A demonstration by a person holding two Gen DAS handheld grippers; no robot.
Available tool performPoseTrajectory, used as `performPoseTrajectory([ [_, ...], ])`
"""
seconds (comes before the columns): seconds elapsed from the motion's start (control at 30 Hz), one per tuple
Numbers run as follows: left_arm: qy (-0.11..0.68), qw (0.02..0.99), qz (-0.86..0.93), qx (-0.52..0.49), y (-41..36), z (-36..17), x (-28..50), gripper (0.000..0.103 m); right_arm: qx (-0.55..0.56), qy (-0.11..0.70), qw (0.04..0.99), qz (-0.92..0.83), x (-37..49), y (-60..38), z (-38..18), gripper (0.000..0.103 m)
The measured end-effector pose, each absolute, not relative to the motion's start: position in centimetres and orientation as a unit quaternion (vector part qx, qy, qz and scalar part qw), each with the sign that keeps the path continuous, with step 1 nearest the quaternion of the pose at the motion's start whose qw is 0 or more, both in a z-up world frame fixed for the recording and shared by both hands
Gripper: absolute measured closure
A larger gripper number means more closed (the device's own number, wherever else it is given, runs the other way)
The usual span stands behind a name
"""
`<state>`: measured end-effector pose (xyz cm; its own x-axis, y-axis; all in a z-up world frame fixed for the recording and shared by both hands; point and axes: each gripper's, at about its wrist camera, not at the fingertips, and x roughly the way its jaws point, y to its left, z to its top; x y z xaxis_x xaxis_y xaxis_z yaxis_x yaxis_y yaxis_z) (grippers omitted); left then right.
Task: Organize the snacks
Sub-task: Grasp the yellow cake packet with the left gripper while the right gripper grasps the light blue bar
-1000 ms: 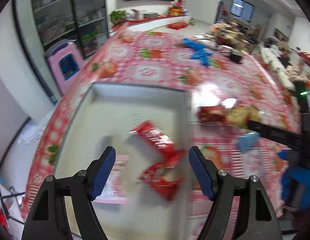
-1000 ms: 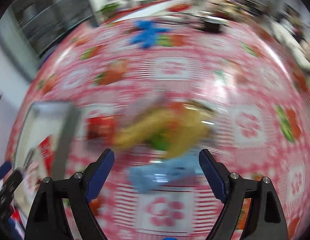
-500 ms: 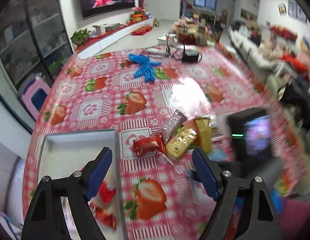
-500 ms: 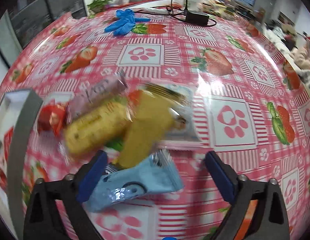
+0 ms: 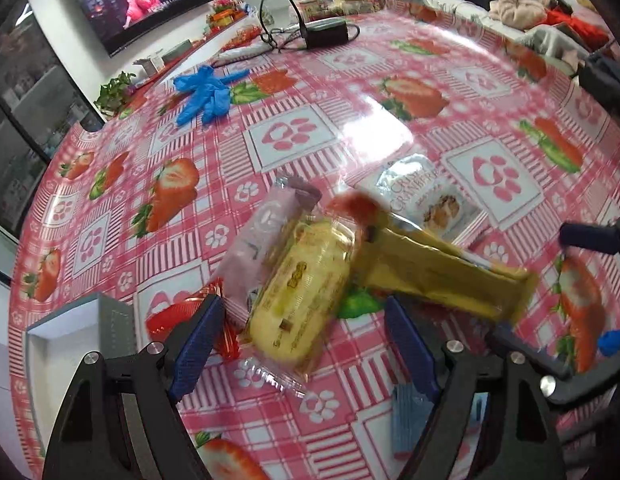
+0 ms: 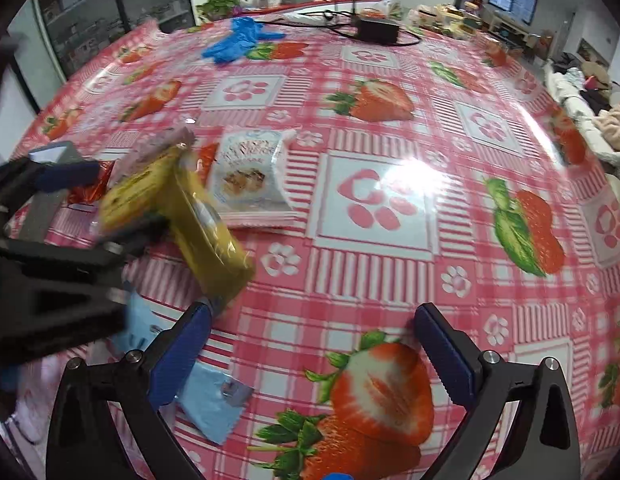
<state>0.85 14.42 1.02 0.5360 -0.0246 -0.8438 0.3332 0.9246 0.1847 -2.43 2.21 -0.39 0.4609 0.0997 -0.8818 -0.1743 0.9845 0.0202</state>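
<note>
A heap of snack packets lies on the strawberry tablecloth. In the left wrist view a yellow cake packet (image 5: 305,288) sits between my open left gripper's (image 5: 305,340) fingers, with a pink packet (image 5: 261,232), a long yellow bar (image 5: 442,276), a white cranberry packet (image 5: 426,196) and a red packet (image 5: 169,320) around it. The grey tray (image 5: 109,316) stands at the left. My right gripper (image 6: 310,352) is open and empty over the cloth, right of the heap; a light blue packet (image 6: 209,400) lies by its left finger.
Blue gloves (image 5: 205,92) and a black power adapter with cable (image 5: 326,34) lie at the table's far side. The left gripper's body (image 6: 49,264) fills the left of the right wrist view. Shelves and a TV stand behind.
My left gripper has left the tray and moved right to the snack heap, now straddling the yellow cake packet. My right gripper has shifted right, away from the heap.
</note>
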Motion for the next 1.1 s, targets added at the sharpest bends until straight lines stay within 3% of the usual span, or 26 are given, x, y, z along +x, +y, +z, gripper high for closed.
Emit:
performPoseTrajectory([
  [0.17,0.49,0.857,-0.114,0.107,15.8,0.6,1.9,0.019,-0.04,0.51,0.851,0.12,-1.5,3.1,-0.2,0.002],
  [0.3,0.501,0.855,-0.116,0.069,16.3,0.6,1.8,0.034,-0.039,0.513,0.847,0.133,-1.4,3.5,0.1,0.002],
  [0.43,0.496,0.858,-0.116,0.07,16.1,0.7,1.6,0.039,-0.048,0.502,0.849,0.159,-3.4,3.6,1.2,0.002],
  [0.57,0.493,0.859,-0.117,0.073,15.7,1.0,1.5,0.056,-0.096,0.496,0.839,0.203,-5.3,5.2,1.2,0.003],
  [0.6,0.494,0.858,-0.116,0.073,15.7,1.0,1.4,0.061,-0.11,0.496,0.836,0.206,-5.4,5.9,0.8,0.008],
  [0.63,0.496,0.857,-0.115,0.073,15.8,1.1,1.2,0.062,-0.11,0.5,0.833,0.211,-5.4,6.3,0.5,0.035],
  [0.67,0.498,0.857,-0.112,0.071,16.0,1.1,0.9,0.063,-0.104,0.509,0.826,0.22,-5.3,6.6,0.1,0.053],
  [0.73,0.5,0.858,-0.099,0.061,16.7,1.1,-0.1,0.063,-0.126,0.498,0.833,0.205,-5.7,7.3,0.3,0.075],
  [1.03,0.486,0.873,-0.023,0.016,19.4,0.9,-10.8,0.059,-0.026,0.527,0.844,0.091,-9.1,0.1,0.6,0.076],
  [1.1,0.48,0.877,-0.02,0.02,19.5,0.9,-11.6,0.031,0.005,0.531,0.844,0.073,-10.7,-1.5,0.7,0.075],
])
